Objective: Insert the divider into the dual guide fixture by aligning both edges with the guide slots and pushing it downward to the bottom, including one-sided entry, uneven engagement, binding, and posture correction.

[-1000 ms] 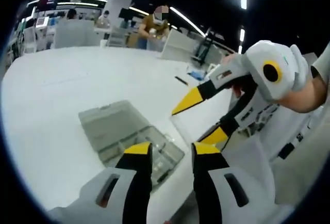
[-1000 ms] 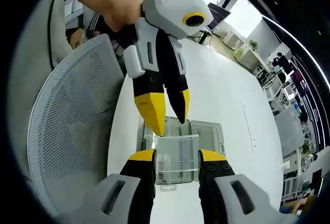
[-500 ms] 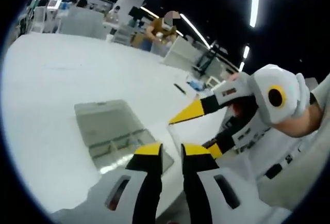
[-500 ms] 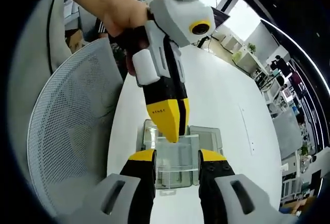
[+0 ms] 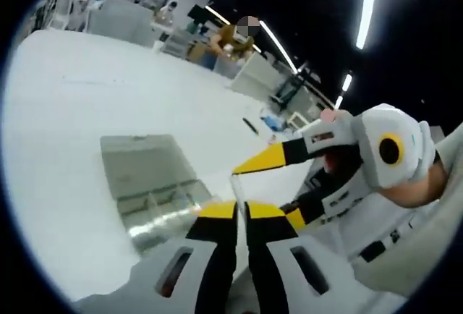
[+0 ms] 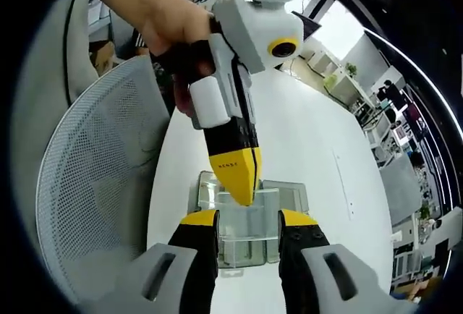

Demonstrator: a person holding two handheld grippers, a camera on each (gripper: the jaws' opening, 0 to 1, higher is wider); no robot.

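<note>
The divider is a clear thin plate held over the clear box-shaped guide fixture on the white table. My right gripper holds it across its width, one jaw on each side edge. My left gripper comes down from above and is shut on the plate's top edge. In the left gripper view, my left gripper has its jaws almost together on the plate's thin edge. There my right gripper enters from the right, and the fixture lies to the left, lid open.
A white mesh chair back stands close on the left of the right gripper view. The white table stretches far behind the fixture. Small dark items lie near its far edge. A person stands at distant desks.
My left gripper's jaws have gone from wide apart to nearly together, closing on the divider's top edge. My right gripper keeps the same hold.
</note>
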